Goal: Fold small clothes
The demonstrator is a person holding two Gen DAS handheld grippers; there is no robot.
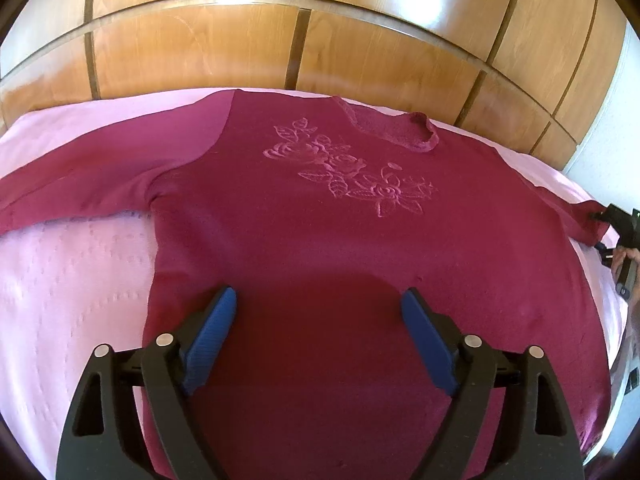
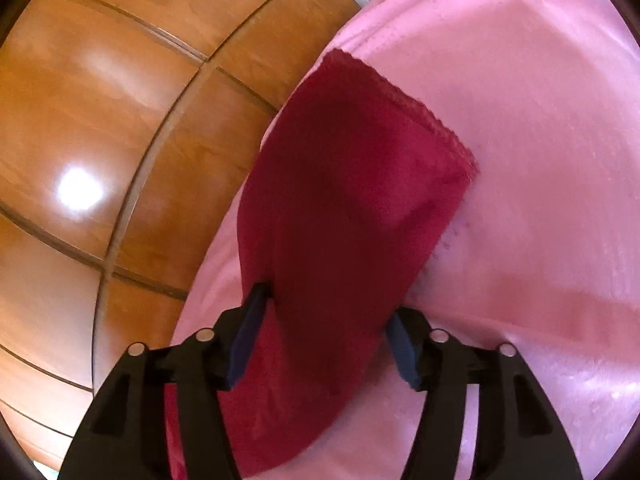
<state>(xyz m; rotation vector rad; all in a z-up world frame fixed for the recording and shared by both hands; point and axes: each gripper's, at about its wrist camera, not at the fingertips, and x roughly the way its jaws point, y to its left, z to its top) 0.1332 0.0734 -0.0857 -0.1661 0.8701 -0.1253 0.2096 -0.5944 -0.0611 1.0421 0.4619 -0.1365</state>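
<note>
The maroon sweater lies flat on the pink bed. Left claw gapes above its hem; right claw straddles the sleeve, unpinched (close squarely before folding inward).

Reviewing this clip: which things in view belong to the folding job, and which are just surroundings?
Job:
- dark red knitted sweater with embossed flowers
- its right sleeve
- left tool, open above the hem
- right tool, astride the sleeve

Surroundings:
- pink quilted bedspread
- glossy wooden panelling
</note>
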